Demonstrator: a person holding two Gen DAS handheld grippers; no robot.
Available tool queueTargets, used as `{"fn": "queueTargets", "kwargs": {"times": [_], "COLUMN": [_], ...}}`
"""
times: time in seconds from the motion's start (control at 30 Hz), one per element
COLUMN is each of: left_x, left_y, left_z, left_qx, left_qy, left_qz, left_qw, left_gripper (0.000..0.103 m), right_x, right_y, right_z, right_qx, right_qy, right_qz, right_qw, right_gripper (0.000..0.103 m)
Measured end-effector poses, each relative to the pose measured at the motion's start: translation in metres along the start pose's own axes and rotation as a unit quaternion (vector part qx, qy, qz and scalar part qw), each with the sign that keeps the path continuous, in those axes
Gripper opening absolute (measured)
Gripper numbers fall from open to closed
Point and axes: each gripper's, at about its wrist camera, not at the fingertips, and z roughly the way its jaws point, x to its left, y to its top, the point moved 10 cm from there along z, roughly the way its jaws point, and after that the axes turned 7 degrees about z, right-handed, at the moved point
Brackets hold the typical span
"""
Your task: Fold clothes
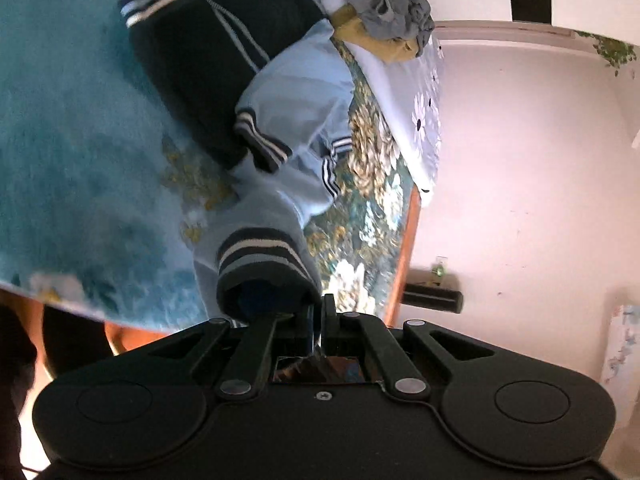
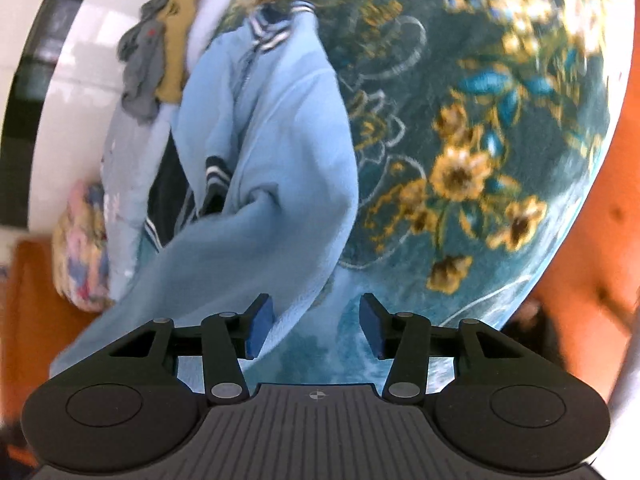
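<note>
- The garment in hand is a light blue jacket (image 2: 272, 152) with dark navy panels and navy-and-white striped ribbing; it is spread, partly bunched, on the teal floral blanket (image 2: 480, 128), which serves as the landmark here.
- The left gripper (image 1: 318, 312) is seen with its jaws drawn close together on the striped sleeve cuff (image 1: 260, 256); the cuff is held at the blanket's near edge.
- The right gripper (image 2: 316, 326) is seen with its jaws wide apart and nothing between them; it hangs over the blanket, with the jacket's light blue cloth just beside its left blue pad (image 2: 260, 328).
- The jacket's navy body (image 1: 208, 60) lies toward the blanket's middle, with the striped hem (image 1: 168, 0) at its far end.
- A separate heap of grey and mustard clothes (image 1: 384, 12) is seen on a white quilt beyond the blanket's far edge.
- Handling is judged as follows: the cloth is soft and limp and will sag and drag behind any held point; the weight is judged moderate, as for a fleece.
- The ribbed cuffs and hem are judged the firmest holds, being thicker and less slippery than the plain cloth.
- A second hold on the other cuff or on a shoulder seam is judged useful for keeping a fold line straight.
- Whether the jacket is being spread out or already being folded cannot be settled from these views.
</note>
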Motion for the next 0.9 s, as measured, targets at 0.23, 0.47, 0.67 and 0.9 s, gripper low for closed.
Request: {"fn": "queueTargets", "kwargs": {"times": [0.23,0.47,0.67,0.9], "left_x": [-0.008,0.032,0.07,0.095], "left_y": [-0.004,0.014,0.033,0.055], "left_z": [-0.003,0.031,0.064,0.108], "left_qx": [0.002,0.022,0.044,0.085], "left_qy": [-0.001,0.066,0.122,0.147], "left_qz": [0.013,0.117,0.222,0.341], "left_qw": [0.9999,0.9906,0.9665,0.9247], "left_gripper": [0.0,0.002,0.022,0.044], "right_x": [0.002,0.002,-0.029,-0.036], "right_y": [0.012,0.031,0.022,0.025], "right_z": [0.021,0.021,0.023,0.04], "right_qx": [0.003,0.011,0.031,0.026], "right_qy": [0.041,-0.007,-0.053,-0.045], "right_qz": [0.046,-0.01,-0.025,-0.039], "right_qw": [0.998,1.0,0.998,0.998], "right_gripper": [0.018,0.016,0.038,0.04]}}
